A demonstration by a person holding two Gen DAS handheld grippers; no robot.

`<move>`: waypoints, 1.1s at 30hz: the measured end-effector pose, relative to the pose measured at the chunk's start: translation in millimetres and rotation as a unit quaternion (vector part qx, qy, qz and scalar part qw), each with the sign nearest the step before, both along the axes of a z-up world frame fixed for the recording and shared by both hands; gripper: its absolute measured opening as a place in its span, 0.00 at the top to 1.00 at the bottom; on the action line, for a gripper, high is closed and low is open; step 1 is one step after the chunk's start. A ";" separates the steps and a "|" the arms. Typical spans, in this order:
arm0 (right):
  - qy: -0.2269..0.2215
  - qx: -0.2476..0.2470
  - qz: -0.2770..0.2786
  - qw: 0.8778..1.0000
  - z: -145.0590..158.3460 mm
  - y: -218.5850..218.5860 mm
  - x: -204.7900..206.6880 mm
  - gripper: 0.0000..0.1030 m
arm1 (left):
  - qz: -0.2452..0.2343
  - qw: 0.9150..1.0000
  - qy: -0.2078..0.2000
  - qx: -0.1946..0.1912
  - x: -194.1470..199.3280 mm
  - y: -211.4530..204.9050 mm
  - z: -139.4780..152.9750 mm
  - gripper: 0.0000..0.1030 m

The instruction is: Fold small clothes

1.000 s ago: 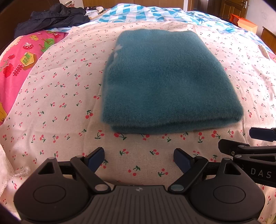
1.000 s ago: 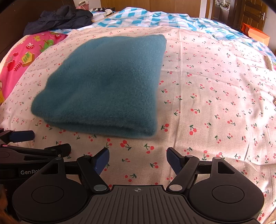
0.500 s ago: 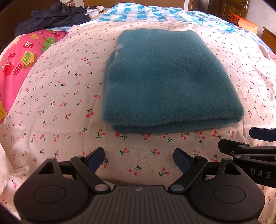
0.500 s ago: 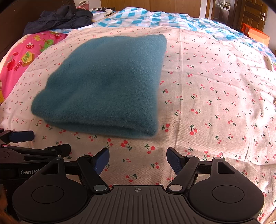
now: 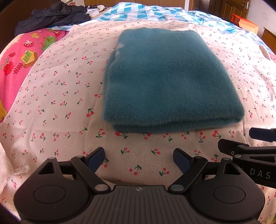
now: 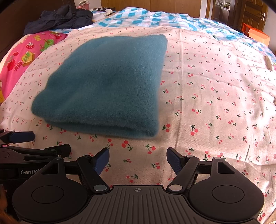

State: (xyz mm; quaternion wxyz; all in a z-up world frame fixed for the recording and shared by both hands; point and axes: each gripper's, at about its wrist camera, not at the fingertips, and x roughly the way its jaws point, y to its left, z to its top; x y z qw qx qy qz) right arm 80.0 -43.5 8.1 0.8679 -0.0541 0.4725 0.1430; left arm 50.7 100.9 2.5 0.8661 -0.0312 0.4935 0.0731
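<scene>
A fuzzy teal garment (image 5: 165, 81) lies folded into a neat rectangle on the cherry-print sheet (image 5: 60, 96); the right wrist view shows the same garment (image 6: 107, 86) left of centre. My left gripper (image 5: 139, 156) hovers just short of its near edge, open, with only sheet between the blue pads. My right gripper (image 6: 138, 157) is open too, near the garment's near right corner, and touches nothing. Each view catches the other tool at its side: the right gripper's fingers (image 5: 245, 137) and the left gripper's fingers (image 6: 22, 137).
A pink cartoon-print blanket (image 5: 15, 69) lies at the left. A dark jacket (image 5: 51, 15) is heaped at the far left and a blue-and-white checked cover (image 5: 146, 12) runs along the back. An orange box (image 6: 255, 34) stands near a wooden door at the far right.
</scene>
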 end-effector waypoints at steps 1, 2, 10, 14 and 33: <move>0.000 0.000 0.000 1.000 0.0 0.0 0.0 0.28 | 0.000 1.000 0.000 0.000 0.0 0.1 0.0 0.12; 0.000 0.000 0.000 1.000 0.0 0.0 0.0 0.28 | 0.001 1.000 0.000 0.000 0.0 0.2 0.1 0.12; 0.000 -0.001 0.000 1.000 0.1 0.4 0.2 0.28 | 0.001 1.000 0.000 -0.002 -0.1 0.5 0.6 0.13; 0.000 -0.001 0.001 1.000 0.2 0.2 0.3 0.28 | 0.001 1.000 0.000 -0.002 -0.1 0.4 0.7 0.13; -0.002 -0.001 0.002 1.000 3.2 3.7 1.3 0.28 | 0.002 1.000 0.001 -0.007 0.4 2.2 -0.1 0.13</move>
